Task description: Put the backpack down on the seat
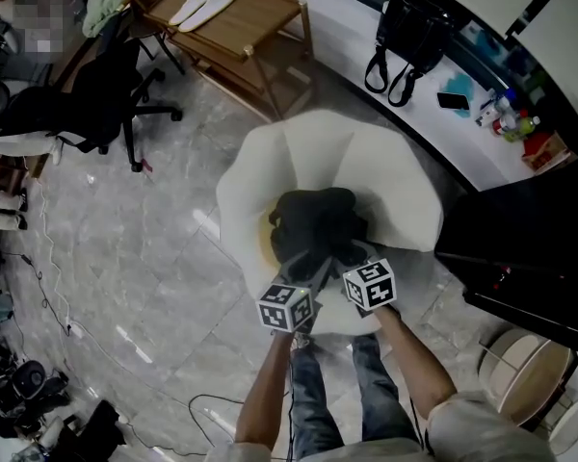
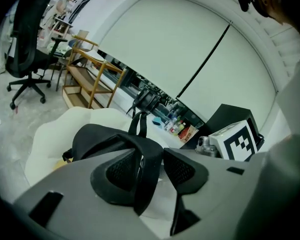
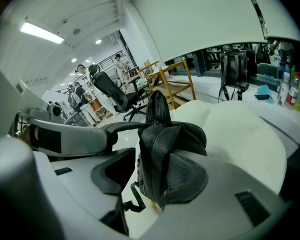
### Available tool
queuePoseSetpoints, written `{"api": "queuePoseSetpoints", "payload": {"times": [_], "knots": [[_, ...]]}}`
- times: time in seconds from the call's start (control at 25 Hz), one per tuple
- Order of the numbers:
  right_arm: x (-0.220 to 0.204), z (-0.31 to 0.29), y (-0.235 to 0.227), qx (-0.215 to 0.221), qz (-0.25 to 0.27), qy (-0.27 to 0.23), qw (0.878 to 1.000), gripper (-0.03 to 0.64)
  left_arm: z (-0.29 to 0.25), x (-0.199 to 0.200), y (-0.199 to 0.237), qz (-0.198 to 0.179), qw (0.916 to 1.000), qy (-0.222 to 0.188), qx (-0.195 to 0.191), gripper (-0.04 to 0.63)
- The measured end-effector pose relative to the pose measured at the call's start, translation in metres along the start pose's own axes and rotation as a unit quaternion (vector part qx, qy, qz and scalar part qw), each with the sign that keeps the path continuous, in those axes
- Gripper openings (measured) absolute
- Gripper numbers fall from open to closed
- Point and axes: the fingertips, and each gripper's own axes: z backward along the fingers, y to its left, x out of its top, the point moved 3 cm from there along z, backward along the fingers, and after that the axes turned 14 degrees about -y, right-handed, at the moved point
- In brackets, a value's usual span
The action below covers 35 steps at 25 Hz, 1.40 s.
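Black backpack (image 1: 313, 221) sits on the white seat (image 1: 385, 176), straps toward the person. Left gripper (image 2: 157, 171) jaws are spread, with a shoulder strap (image 2: 146, 176) between them, against one pad only. Right gripper (image 3: 140, 176) jaws are spread too, the other strap (image 3: 157, 154) resting loose on one pad. Wooden table (image 1: 236, 22) and office chair (image 1: 106, 94) stand behind.

Backpack (image 1: 313, 221): black matt cloth, mesh straps. Seat (image 1: 385, 176): smooth matt white. Floor (image 1: 144, 258): glossy marble-look. Shelf (image 1: 255, 22): wood.
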Motion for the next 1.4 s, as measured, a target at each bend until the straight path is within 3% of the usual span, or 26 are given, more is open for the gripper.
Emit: {"api": "queuePoseSetpoints", "payload": {"times": [0.24, 0.76, 0.88, 1.2, 1.4], "knots": [[0.0, 0.013, -0.016, -0.017, 0.006, -0.007, 1.0, 0.202, 0.005, -0.005, 0.007, -0.008, 0.9997, 0.0, 0.024, 0.195], [0.023, 0.036, 0.011, 0.005, 0.016, -0.027, 0.999, 0.201, 0.02, 0.008, -0.026, -0.027, 0.9995, -0.011, 0.013, 0.195], [0.031, 0.05, 0.02, 0.004, 0.02, -0.036, 0.999, 0.198, 0.033, 0.012, -0.037, -0.03, 0.9994, -0.015, 0.011, 0.164], [0.06, 0.095, 0.062, -0.004, 0.048, -0.072, 0.996, 0.097, 0.082, 0.034, -0.062, -0.043, 0.9976, -0.05, 0.022, 0.07], [0.066, 0.125, 0.098, 0.004, 0.041, -0.083, 0.996, 0.047, 0.118, 0.033, -0.092, -0.073, 0.9954, -0.06, 0.014, 0.04]]}}
